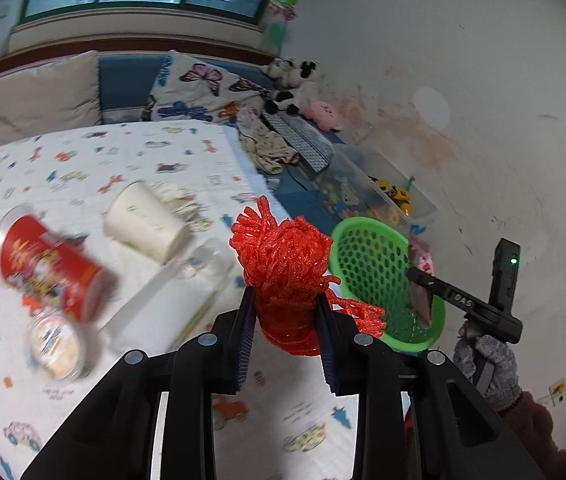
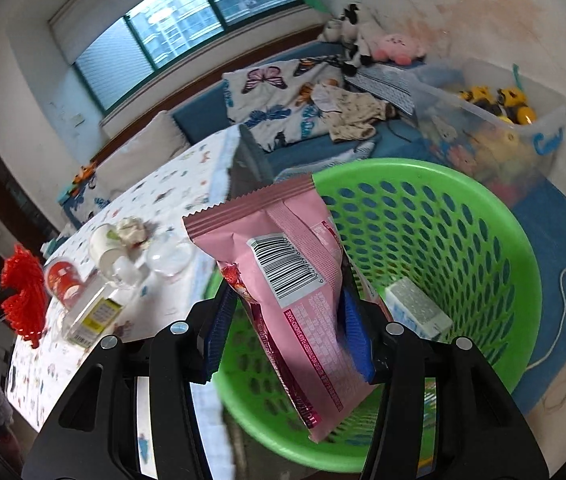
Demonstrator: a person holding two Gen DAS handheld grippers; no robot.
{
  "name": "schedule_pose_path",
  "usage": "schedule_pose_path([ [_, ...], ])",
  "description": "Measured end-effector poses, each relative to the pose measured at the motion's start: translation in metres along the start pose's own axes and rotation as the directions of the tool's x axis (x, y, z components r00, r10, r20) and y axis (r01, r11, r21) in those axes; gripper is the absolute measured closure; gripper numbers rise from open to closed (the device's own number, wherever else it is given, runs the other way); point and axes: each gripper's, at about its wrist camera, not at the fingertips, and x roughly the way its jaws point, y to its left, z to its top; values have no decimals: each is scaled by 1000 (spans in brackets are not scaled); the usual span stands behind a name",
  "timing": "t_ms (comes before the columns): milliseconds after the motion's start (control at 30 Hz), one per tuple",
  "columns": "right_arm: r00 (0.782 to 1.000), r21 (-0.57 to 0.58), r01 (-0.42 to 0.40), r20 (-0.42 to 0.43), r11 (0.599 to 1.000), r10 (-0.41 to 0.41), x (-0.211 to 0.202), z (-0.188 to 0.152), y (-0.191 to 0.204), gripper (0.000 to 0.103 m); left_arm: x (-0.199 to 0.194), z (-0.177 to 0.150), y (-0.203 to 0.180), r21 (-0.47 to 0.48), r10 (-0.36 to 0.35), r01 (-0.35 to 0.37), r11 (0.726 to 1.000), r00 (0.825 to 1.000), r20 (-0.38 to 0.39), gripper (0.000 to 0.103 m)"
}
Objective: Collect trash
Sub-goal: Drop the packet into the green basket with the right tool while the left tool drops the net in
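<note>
Left wrist view: the left gripper point(image 1: 283, 312) pinches a red foam net point(image 1: 283, 256) above the printed tablecloth point(image 1: 83, 400). The right gripper's point(image 1: 423, 300) arm reads "DAS"; it is over the green basket point(image 1: 367, 256). A red canister point(image 1: 51, 264) and paper cup point(image 1: 147, 220) lie blurred, lettering unreadable.

Right wrist view: the right gripper point(image 2: 283, 320) has a pink snack wrapper point(image 2: 295, 280), barcode up, between its blue pads point(image 2: 357, 328) above the green basket point(image 2: 483, 240); whether they press it cannot be told.
</note>
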Motion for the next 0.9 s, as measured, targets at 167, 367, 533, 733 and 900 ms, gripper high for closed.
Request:
schedule_pose_path([
  [167,1000,42,17,3,999,-17,8,4,-16,37,21,11,-21,46,-12,13,999,1000,-22,75],
  [367,999,55,29,18,998,-30,3,5,-27,37,46,19,-42,71,-31,35,997,998,-53,75],
  [533,999,49,29,43,998,-31,-14,1,-29,36,68,24,-64,119,-39,49,992,996,-79,75],
  [733,996,47,40,83,998,-44,-39,-6,-31,33,93,24,-92,156,-56,74,985,992,-113,75],
  [900,992,60,55,106,997,-62,-59,-14,-37,32,118,21,-115,192,-62,91,977,986,-154,75],
])
